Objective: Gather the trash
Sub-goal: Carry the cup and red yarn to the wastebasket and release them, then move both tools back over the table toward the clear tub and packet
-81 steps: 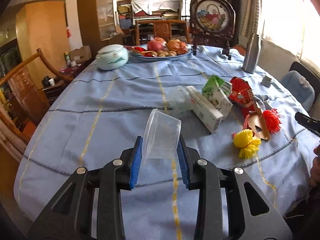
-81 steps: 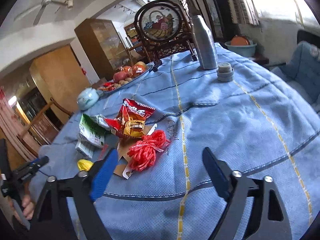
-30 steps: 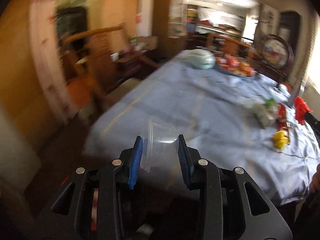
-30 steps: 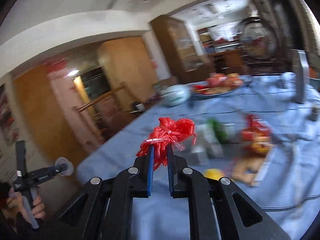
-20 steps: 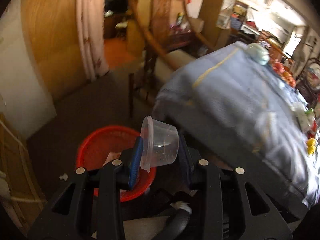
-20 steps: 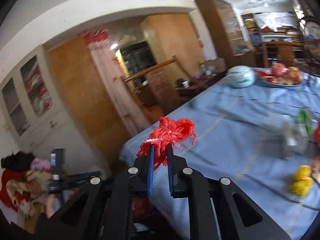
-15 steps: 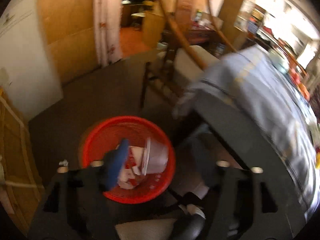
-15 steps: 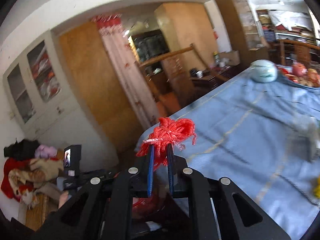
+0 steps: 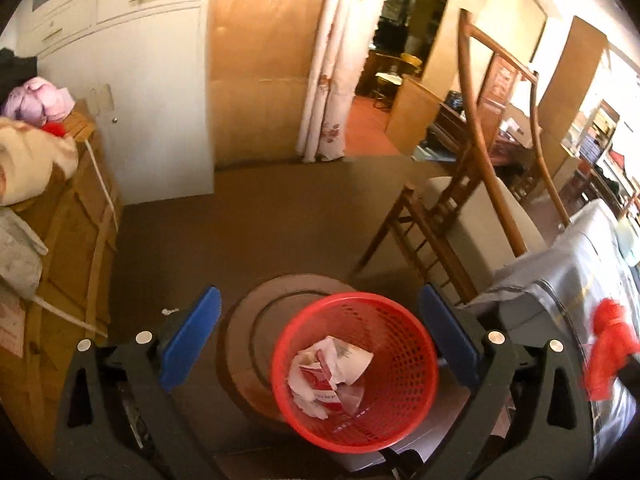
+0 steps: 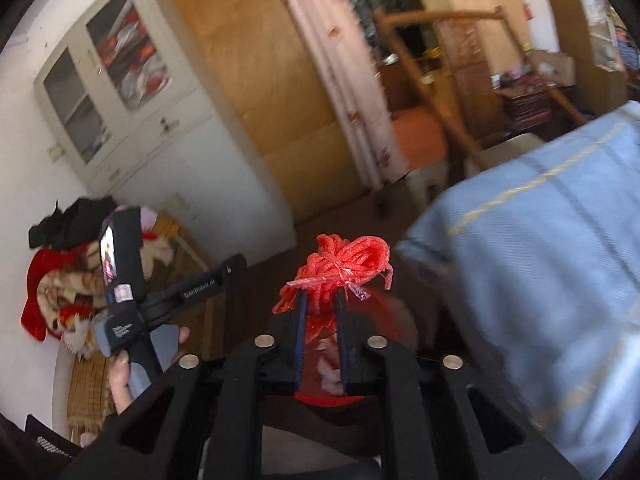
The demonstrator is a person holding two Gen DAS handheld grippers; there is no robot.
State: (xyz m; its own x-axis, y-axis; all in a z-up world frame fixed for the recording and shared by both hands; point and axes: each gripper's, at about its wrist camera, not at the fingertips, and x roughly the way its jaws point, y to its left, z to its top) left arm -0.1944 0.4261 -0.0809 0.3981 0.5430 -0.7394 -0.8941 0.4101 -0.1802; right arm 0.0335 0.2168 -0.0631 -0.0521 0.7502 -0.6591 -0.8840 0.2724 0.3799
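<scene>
Already my left gripper (image 9: 318, 342) hangs wide and empty above the red basket (image 9: 404, 396) with crumpled wrappers (image 9: 330, 374) inside, while my right gripper (image 10: 320, 312), pinching the red mesh bundle (image 10: 340, 266), has yet to drop it.

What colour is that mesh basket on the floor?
The basket is bright red, with crumpled paper inside; the left wrist view shows it best.
</scene>
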